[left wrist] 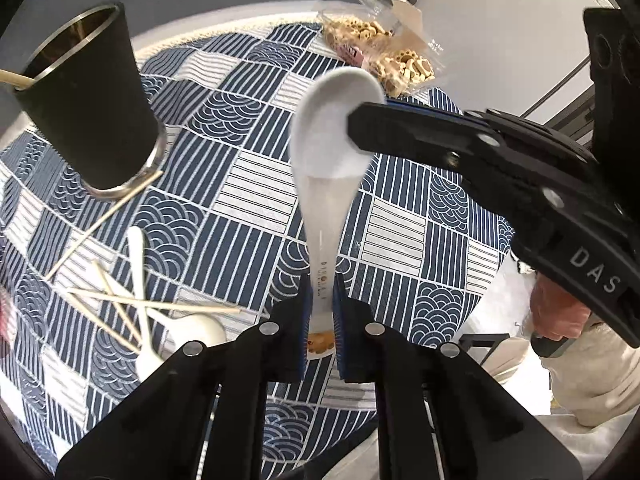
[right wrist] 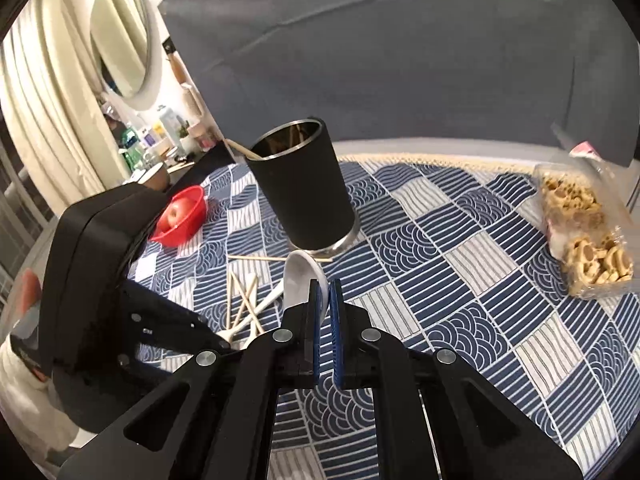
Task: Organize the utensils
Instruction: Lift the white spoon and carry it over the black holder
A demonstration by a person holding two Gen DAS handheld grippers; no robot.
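Both jaws clamp one white spoon (left wrist: 326,168), left gripper (left wrist: 322,320) on handle, right gripper (right wrist: 325,300) on bowl rim

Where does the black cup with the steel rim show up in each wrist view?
Left wrist: black cup at upper left, tilted by the fisheye, a chopstick poking out of it.
Right wrist: centre, just above the white spoon held in the right gripper.
Shared landmark: the snack packet.

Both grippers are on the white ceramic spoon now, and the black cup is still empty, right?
Not quite. Both grippers do hold the white ceramic spoon, left gripper at the handle, right gripper at the bowl. But the black cup isn't empty: the right wrist view shows a wooden stick in it.
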